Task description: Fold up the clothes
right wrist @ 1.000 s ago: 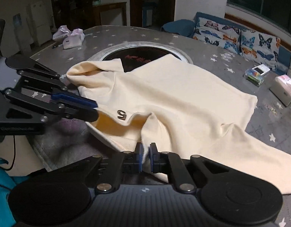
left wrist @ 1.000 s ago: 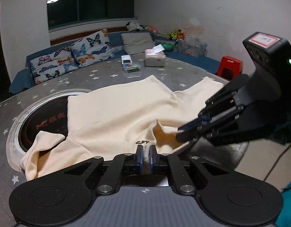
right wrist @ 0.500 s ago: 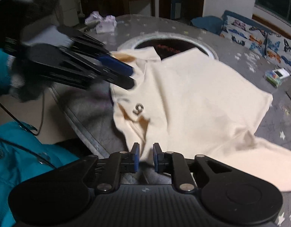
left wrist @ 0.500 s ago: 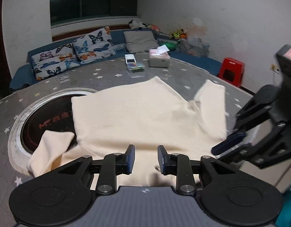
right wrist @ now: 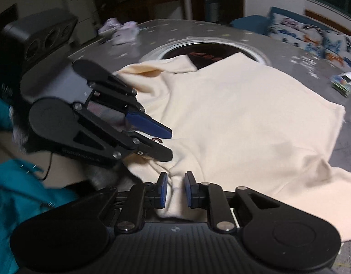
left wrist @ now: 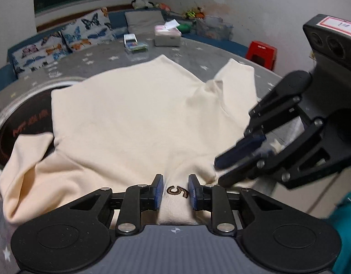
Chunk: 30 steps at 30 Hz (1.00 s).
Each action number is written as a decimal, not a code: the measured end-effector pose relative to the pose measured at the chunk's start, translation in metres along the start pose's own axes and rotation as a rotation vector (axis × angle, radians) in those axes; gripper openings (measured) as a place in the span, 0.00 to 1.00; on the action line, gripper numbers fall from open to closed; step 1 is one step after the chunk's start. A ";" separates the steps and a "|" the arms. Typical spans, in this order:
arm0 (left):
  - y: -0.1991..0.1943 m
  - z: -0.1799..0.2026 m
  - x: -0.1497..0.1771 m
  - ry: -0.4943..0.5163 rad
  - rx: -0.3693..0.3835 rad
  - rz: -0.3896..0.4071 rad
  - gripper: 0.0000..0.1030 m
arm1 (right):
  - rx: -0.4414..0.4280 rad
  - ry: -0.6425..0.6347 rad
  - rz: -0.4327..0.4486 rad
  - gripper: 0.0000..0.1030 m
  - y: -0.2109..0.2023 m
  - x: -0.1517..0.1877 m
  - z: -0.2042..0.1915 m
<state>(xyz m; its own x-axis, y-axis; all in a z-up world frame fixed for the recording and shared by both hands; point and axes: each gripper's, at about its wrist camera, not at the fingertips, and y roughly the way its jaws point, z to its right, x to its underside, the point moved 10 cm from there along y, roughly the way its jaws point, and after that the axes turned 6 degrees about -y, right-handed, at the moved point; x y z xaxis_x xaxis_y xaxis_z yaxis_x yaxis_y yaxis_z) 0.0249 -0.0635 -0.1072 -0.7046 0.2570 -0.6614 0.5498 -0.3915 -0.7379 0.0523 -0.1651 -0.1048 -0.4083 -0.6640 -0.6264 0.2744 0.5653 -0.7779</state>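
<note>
My left gripper (left wrist: 175,182) points down at the near hem of the cream sweatshirt (left wrist: 134,118). Its jaws are closing, and the patch of cloth with the embroidered "5" (left wrist: 177,191) sits between the blue pads, with a gap showing on either side, so nothing is pinched yet. My right gripper (right wrist: 176,180) is just beside it, at about 3 o'clock in the left view. Its pads stand slightly apart around a small raised ridge of the same hem, and I don't see them pressing on it.

The sweatshirt lies spread over the grey star-printed table (left wrist: 111,54), body running toward 12 o'clock, one sleeve trailing to 9 o'clock over the dark round inset (left wrist: 27,125), the other up at 1 o'clock.

I judge this as the start of a fold: taking hold of the near edge at two points. Next I need both sets of pads firmly shut on the cloth, then an even lift and carry toward 12 o'clock.

Readable writing: the brown "5" only. The inset's red lettering and the white label (left wrist: 337,25) on the right gripper's housing are too blurred to read.
</note>
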 end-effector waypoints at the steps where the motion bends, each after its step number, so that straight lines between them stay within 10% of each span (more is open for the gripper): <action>1: -0.003 -0.001 0.002 -0.003 0.002 -0.009 0.27 | -0.001 0.003 0.005 0.16 -0.003 -0.001 0.001; 20: 0.000 -0.068 -0.026 -0.211 -0.119 0.045 0.35 | 0.264 0.291 0.088 0.27 -0.043 0.028 0.117; 30: 0.014 -0.081 -0.064 -0.213 -0.185 0.080 0.44 | 0.658 0.524 0.042 0.33 -0.094 0.097 0.236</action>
<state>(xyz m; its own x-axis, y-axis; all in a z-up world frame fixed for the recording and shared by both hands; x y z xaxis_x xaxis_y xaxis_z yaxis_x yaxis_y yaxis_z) 0.1135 -0.0141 -0.0860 -0.7232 0.0324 -0.6899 0.6663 -0.2299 -0.7093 0.1925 -0.3978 -0.1037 -0.6933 -0.2442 -0.6780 0.6834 0.0758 -0.7261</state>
